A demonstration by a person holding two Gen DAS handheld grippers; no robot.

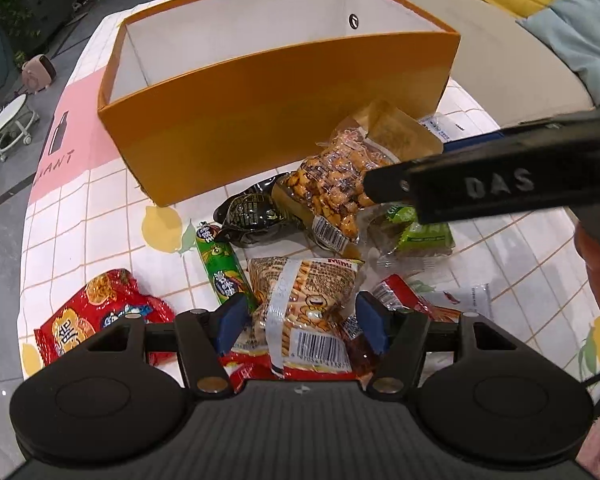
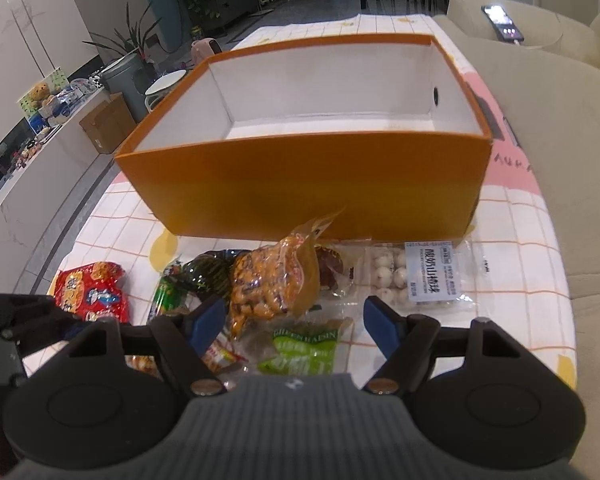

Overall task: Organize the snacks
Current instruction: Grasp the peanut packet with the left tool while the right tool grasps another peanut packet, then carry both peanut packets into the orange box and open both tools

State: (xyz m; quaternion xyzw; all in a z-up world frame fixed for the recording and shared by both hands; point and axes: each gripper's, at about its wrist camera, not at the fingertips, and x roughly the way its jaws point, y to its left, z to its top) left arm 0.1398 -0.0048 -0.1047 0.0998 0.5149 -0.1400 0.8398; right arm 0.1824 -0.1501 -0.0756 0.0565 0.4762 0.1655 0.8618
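While both jaws stand open, left gripper (image 1: pixel 298 322) straddles light, crinkly biscuit packet (image 1: pixel 300 304); right gripper (image 2: pixel 294 322) over soft raisin bag (image 2: pixel 304 350); pinch mid-body.

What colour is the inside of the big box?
White inside the big orange cardboard box, with orange outer walls; the right wrist view shows it best.

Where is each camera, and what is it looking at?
Left wrist view: sits on the left gripper, looking down past its open blue pads at snack packets; a bit of a hand and the right gripper's finger show.
Right wrist view: sits on the right gripper, open over the green raisin packet; the left gripper shows at the left edge.
Both share the empty orange box, the nut bag and the checked tablecloth.
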